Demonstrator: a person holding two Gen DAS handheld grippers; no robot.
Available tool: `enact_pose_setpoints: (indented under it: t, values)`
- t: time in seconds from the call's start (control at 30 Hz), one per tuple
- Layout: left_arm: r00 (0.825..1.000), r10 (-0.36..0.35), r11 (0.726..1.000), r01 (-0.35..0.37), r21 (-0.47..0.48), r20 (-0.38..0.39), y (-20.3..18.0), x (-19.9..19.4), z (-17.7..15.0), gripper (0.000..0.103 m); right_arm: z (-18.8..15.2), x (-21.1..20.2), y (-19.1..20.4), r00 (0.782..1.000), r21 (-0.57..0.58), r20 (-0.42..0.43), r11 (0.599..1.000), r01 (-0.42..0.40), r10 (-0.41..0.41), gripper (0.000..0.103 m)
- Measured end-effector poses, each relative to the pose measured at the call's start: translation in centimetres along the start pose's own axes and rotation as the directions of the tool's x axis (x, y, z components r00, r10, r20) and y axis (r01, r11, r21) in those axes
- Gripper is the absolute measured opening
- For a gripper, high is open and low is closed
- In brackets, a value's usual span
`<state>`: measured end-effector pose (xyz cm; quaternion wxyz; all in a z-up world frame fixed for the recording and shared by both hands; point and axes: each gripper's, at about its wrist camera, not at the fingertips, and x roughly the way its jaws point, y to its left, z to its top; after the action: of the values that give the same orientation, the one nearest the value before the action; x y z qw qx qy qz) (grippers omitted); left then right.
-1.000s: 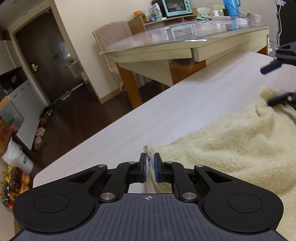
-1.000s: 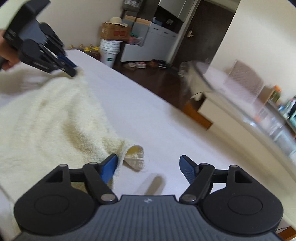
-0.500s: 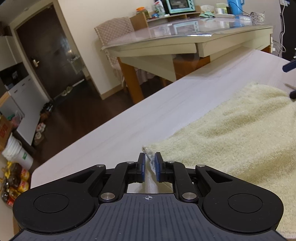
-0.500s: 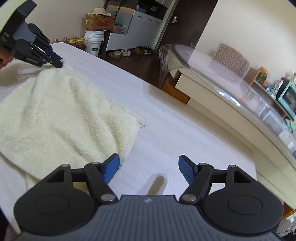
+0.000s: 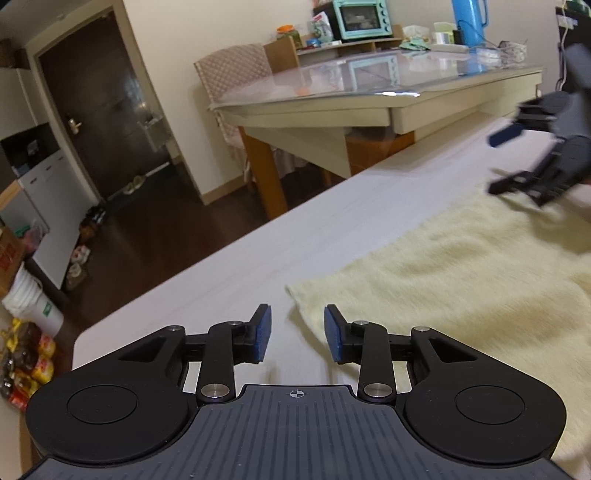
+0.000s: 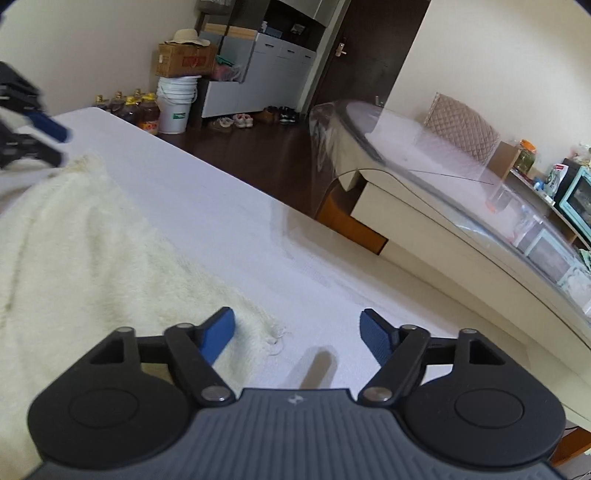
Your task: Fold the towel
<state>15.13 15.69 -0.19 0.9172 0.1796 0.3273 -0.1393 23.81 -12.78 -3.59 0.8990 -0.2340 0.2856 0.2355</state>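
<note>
A cream terry towel (image 5: 454, 280) lies spread flat on the white table (image 5: 280, 243). My left gripper (image 5: 297, 334) is open and empty, with the towel's near corner just ahead between the pads. In the right wrist view the towel (image 6: 85, 251) fills the left side. My right gripper (image 6: 297, 334) is open and empty, with the towel's other corner just ahead of its left pad. Each gripper shows in the other's view: the right one (image 5: 517, 158) above the towel's far end, the left one (image 6: 40, 140) at the far corner.
A glass-topped dining table (image 5: 369, 96) with a chair (image 5: 236, 70) stands beyond the white table's far edge. A turquoise oven (image 5: 360, 18) sits behind it. Buckets (image 6: 173, 107), bottles and a box stand on the dark floor (image 6: 258, 147) by the cabinets.
My left gripper has opened and let go of the towel corner, which now lies flat. My right gripper stayed open and drew back from its corner. The towel has settled on the table.
</note>
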Motion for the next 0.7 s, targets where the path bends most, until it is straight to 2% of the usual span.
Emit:
enact_pose_setpoints:
  t: [0.07, 0.17, 0.23, 0.27, 0.43, 0.53, 0.57, 0.7]
  values:
    - [1.000, -0.030, 1.000, 0.030, -0.005, 0.008, -0.8, -1.4, -0.5, 0.034, 0.1, 0.6, -0.3, 0.999, -0.007, 0.003, 0.999, 0.032, -0.032, 0.082]
    - [0.993, -0.112, 0.994, 0.112, -0.011, 0.030, -3.2, -3.8, -1.3, 0.034, 0.2, 1.4, -1.1, 0.998, 0.010, 0.000, 0.998, 0.056, -0.056, 0.088]
    - [0.986, -0.164, 0.986, 0.164, 0.027, 0.022, -5.7, -4.9, -2.0, 0.034, 0.4, 1.5, -1.5, 0.998, 0.024, -0.002, 0.998, 0.064, -0.064, 0.085]
    - [0.984, -0.180, 0.983, 0.179, 0.046, 0.017, -6.7, -5.2, -2.2, 0.035, 0.4, 1.1, -1.7, 0.998, 0.043, 0.003, 0.998, 0.056, -0.056, 0.079]
    - [0.978, -0.209, 0.974, 0.211, 0.087, -0.026, -9.0, -5.0, -3.4, 0.034, -0.6, -4.2, -1.8, 0.991, 0.134, 0.103, 0.987, -0.093, 0.080, 0.077]
    - [0.971, -0.239, 0.968, 0.240, 0.079, -0.013, -8.7, -5.6, -3.8, 0.034, -2.1, -8.4, -1.8, 0.968, 0.172, 0.167, 0.961, -0.217, 0.188, 0.077]
    - [0.966, -0.257, 0.963, 0.256, 0.086, 0.003, -8.6, -6.2, -3.9, 0.035, -2.9, -9.9, -1.8, 0.954, 0.177, 0.186, 0.947, -0.269, 0.236, 0.076]
    - [0.950, -0.313, 0.939, 0.305, 0.157, 0.024, -9.1, -8.2, -4.6, 0.035, -6.2, -13.4, -1.6, 0.934, 0.216, 0.173, 0.913, -0.347, 0.314, 0.068]
